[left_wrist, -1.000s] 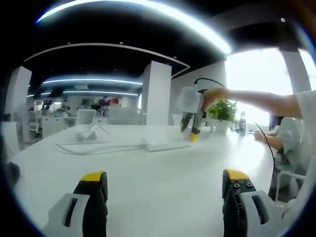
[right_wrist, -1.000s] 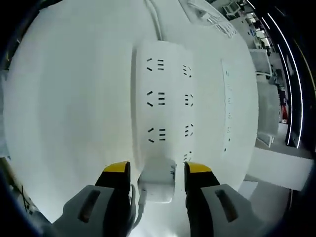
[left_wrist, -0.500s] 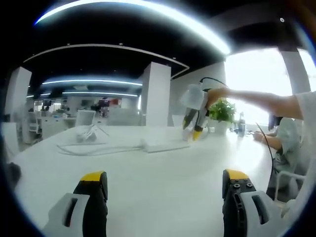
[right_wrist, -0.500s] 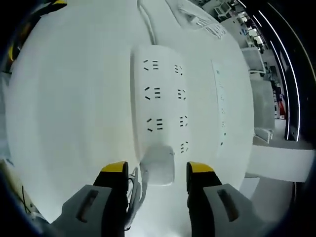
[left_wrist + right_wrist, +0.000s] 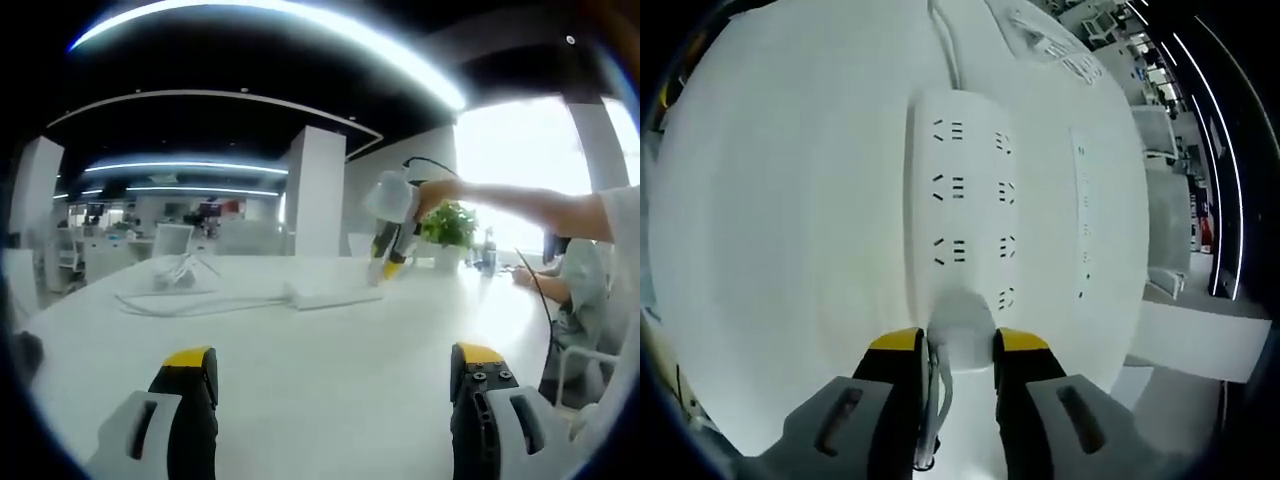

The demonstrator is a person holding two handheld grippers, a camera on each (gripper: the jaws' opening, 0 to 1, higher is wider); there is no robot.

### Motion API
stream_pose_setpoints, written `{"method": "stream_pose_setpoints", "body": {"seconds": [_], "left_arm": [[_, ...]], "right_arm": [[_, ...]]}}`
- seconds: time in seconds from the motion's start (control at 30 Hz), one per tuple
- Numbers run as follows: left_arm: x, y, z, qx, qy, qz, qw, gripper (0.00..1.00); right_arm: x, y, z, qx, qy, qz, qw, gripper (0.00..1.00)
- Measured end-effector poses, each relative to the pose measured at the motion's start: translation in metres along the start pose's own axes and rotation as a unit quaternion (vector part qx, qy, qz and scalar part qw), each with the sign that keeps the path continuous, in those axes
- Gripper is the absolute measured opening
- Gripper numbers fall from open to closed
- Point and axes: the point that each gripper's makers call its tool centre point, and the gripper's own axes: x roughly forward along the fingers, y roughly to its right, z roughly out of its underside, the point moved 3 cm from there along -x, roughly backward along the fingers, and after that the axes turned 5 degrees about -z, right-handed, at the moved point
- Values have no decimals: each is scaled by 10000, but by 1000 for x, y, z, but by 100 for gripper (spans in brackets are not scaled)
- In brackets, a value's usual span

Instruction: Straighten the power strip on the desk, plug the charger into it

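With the right gripper [image 5: 945,345] pinched on the white charger [image 5: 960,318] at the near end of the power strip [image 5: 962,210] on the desk [image 5: 790,200], a tilted push could miss the socket, while the left gripper [image 5: 335,375] hangs wide, empty.

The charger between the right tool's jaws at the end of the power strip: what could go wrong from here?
1. The right tool is shut on the charger at the near end of the power strip. If its prongs are not fully in, pulling away may tilt it or lift it out.
2. The charger's cable hangs beside one jaw and could snag as the tool withdraws.
3. The left tool is open, away from the strip, so a push could slide it on the desk.
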Motion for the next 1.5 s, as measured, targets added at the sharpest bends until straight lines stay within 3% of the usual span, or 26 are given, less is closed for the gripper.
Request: {"method": "stream_pose_setpoints", "body": {"seconds": [0.23,0.37,0.47,0.7,1.13,1.4,1.5], "left_arm": [[3,3,-2,4,7,39,10000,99],[4,4,-4,-3,28,39,10000,99],[4,5,-4,-22,35,47,10000,99],[5,5,-1,-43,-16,16,10000,99],[7,17,-2,-169,60,84,9998,99],[11,22,-8,-62,91,108,9999,99],[13,24,-10,-80,146,135,9998,99]], "right_arm": [[3,6,-1,72,-111,-188,9997,25],[5,7,-2,119,-565,-316,9978,25],[5,9,-2,136,-643,-339,9973,25],[3,6,2,139,-344,-262,9990,25],[6,8,2,314,-234,-138,9991,25],[9,9,2,377,155,-235,9989,25],[11,7,5,301,79,-243,9992,25]]}}
